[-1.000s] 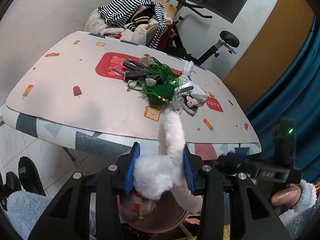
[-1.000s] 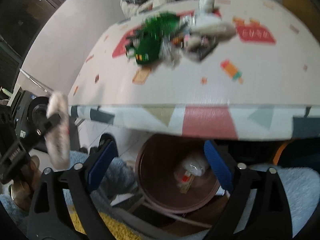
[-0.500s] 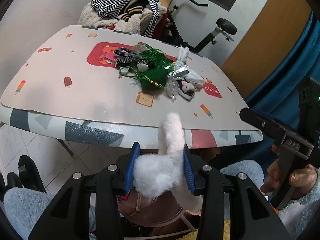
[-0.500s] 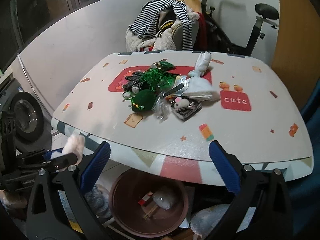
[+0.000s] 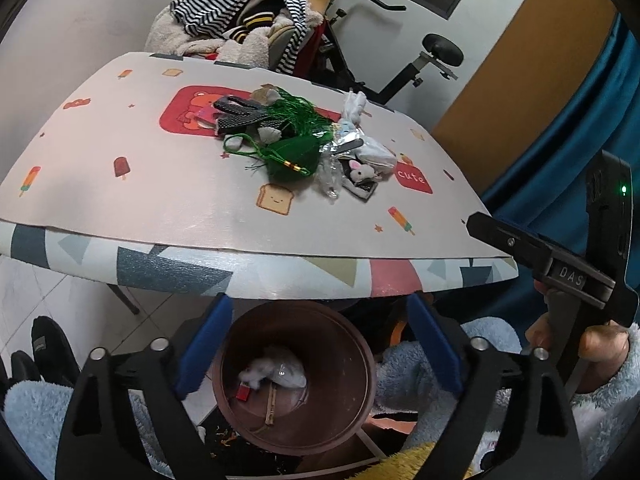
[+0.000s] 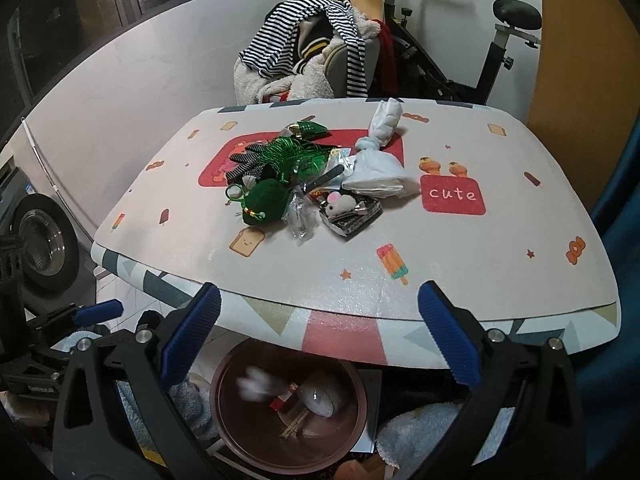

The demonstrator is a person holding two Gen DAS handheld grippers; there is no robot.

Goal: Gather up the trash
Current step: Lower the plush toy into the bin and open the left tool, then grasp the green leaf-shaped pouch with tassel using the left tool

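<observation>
Two grippers are hanging over the brown bin (image 5: 294, 380) under the near edge of the surface (image 5: 160, 200). Left gripper (image 5: 316, 348) is sitting directly above the bin mouth, its jaws opening wide with nothing between them — a white fluffy piece (image 5: 272, 372) is lying inside the bin beside a small red scrap and a wooden stick. In the right wrist view that white piece (image 6: 256, 386) is showing as a blur, so I cannot tell whether it is settled yet. Right gripper (image 6: 320, 336) is pointing down over the surface edge, jaws spread wide and empty.

Most of the trash is waiting in a heap (image 6: 304, 184) at the middle of the surface: green tinsel and a green pouch, crinkled clear wrappers, a knotted white bag (image 6: 378, 164), a small toy mouse on a dark packet.

Risks, as I judge them — the tinsel strands are looking tangled with their neighbours, so one pinch could be dragging several items off the edge beside the bin; the thin wrappers could be slipping from the pads.
</observation>
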